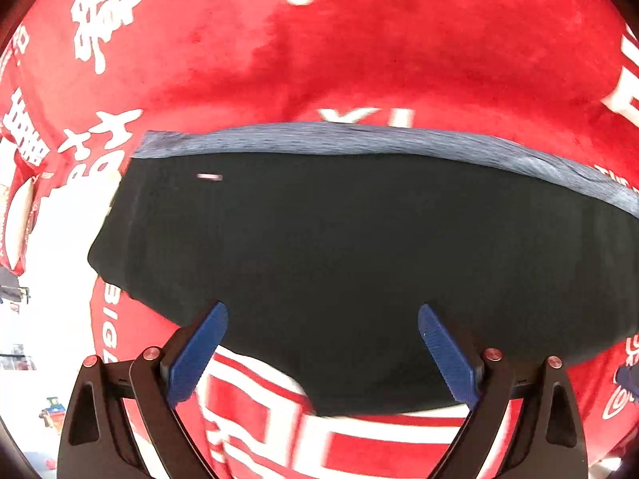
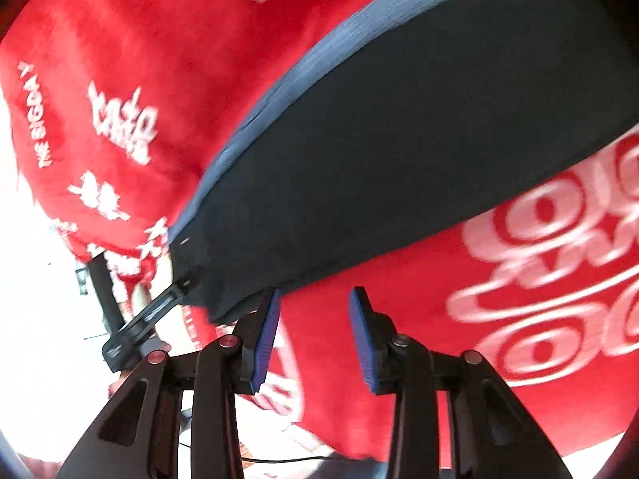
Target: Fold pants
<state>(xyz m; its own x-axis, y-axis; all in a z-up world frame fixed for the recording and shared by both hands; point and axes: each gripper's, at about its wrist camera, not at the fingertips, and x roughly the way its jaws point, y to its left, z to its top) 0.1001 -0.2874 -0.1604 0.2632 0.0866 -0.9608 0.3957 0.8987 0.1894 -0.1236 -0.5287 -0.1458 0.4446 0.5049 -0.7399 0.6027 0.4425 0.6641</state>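
Observation:
Dark folded pants point(image 1: 339, 239) with a grey-blue waistband point(image 1: 359, 139) along the far edge lie flat on a red blanket point(image 1: 359, 48). My left gripper point(image 1: 322, 308) hovers over their near edge, jaws wide apart, blue pads clear of the cloth. In the right wrist view the pants point(image 2: 399, 139) run diagonally, waistband point(image 2: 287, 92) on the upper left side. My right gripper point(image 2: 316, 291) sits just off their near edge over the red blanket point(image 2: 120, 60), open, with nothing between its fingers.
White characters and lettering cover the blanket. Its edge drops to a bright white floor point(image 1: 48, 319) on the left. A black bar-shaped part point(image 2: 139, 319) reaches the pants' lower left corner; I cannot tell what it is. A thin cable point(image 2: 279, 459) lies below.

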